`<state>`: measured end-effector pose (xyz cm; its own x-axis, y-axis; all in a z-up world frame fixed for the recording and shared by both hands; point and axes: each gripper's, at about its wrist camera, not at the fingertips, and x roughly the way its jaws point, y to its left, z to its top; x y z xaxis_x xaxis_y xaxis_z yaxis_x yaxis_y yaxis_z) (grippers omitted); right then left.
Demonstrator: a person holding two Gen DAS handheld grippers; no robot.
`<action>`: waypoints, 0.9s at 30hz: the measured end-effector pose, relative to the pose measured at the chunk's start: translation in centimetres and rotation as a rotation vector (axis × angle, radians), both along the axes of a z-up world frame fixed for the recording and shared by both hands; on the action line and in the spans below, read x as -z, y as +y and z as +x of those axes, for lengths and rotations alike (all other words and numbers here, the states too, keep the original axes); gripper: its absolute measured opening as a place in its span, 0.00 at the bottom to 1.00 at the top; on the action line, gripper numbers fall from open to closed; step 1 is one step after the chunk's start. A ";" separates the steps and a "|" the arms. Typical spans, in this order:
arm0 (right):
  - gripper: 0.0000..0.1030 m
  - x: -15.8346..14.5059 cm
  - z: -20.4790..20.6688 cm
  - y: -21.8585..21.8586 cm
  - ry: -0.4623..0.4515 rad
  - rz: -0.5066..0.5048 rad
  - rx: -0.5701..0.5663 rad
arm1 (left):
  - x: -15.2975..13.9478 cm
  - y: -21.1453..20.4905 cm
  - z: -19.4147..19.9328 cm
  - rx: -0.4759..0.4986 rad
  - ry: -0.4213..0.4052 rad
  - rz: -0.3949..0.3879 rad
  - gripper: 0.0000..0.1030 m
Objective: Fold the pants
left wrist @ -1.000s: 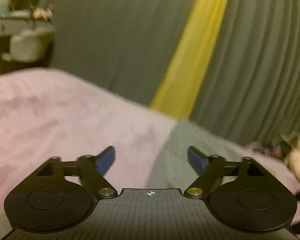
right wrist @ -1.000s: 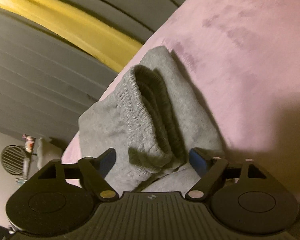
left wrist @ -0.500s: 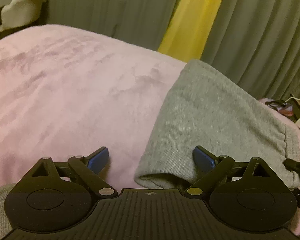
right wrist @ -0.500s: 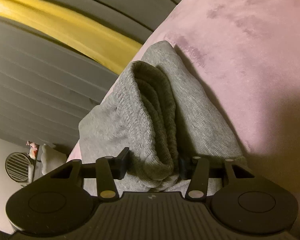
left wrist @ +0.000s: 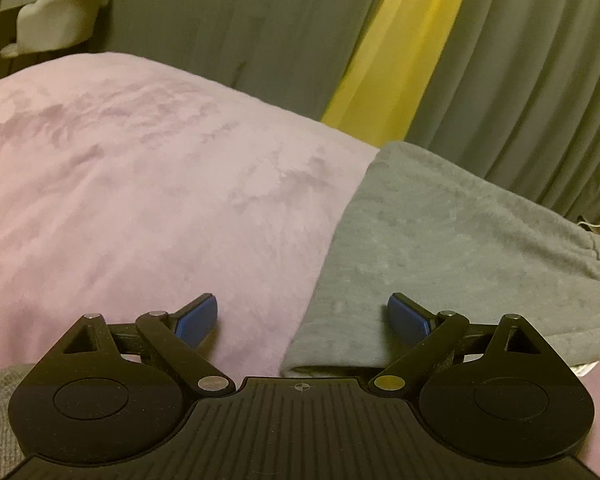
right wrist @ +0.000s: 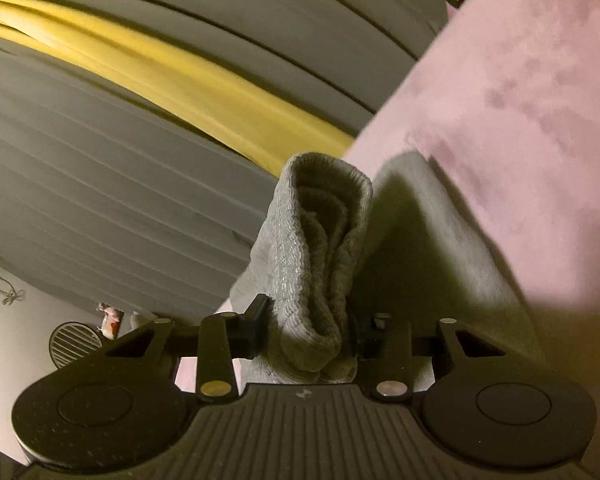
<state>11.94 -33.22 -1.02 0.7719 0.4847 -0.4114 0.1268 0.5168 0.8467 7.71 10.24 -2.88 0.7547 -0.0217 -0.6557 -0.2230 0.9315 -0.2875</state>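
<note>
Grey sweatpants (left wrist: pixel 440 240) lie on a pink plush blanket (left wrist: pixel 140 184) on a bed. My left gripper (left wrist: pixel 303 316) is open, low over the blanket, with the folded near edge of the pants between its blue pads (left wrist: pixel 198 318). My right gripper (right wrist: pixel 308 330) is shut on the ribbed waistband of the pants (right wrist: pixel 320 248) and holds that bunched band lifted off the blanket (right wrist: pixel 540 100). The rest of the pants hang below it in shadow.
Grey curtains (left wrist: pixel 520 80) with a yellow strip (left wrist: pixel 384 52) hang behind the bed. A white chair (left wrist: pixel 56 16) and a desk stand at the far left. A round fan (right wrist: pixel 74 344) shows beyond the bed in the right wrist view.
My right gripper closed on the waistband and lifted it up from the blanket. My left gripper swung down and in to the pants' folded edge, still open.
</note>
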 end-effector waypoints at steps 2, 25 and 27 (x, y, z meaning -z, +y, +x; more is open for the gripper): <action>0.38 0.4 0.0 -0.5 0.023 -0.020 -0.003 | 0.1 0.0 0.0 0.006 0.005 0.001 0.93; 0.93 5.4 4.2 -0.4 0.190 -0.250 -0.221 | 2.6 -1.0 10.9 0.447 0.204 -0.151 0.95; 0.90 5.6 4.4 -0.5 0.173 -0.242 -0.223 | 3.5 -1.1 12.1 0.471 0.219 -0.201 0.96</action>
<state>16.31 -33.70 -6.60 0.5674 0.5058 -0.6498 0.1196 0.7301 0.6728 19.80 9.13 -6.41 0.4799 -0.4647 -0.7441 0.1301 0.8765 -0.4635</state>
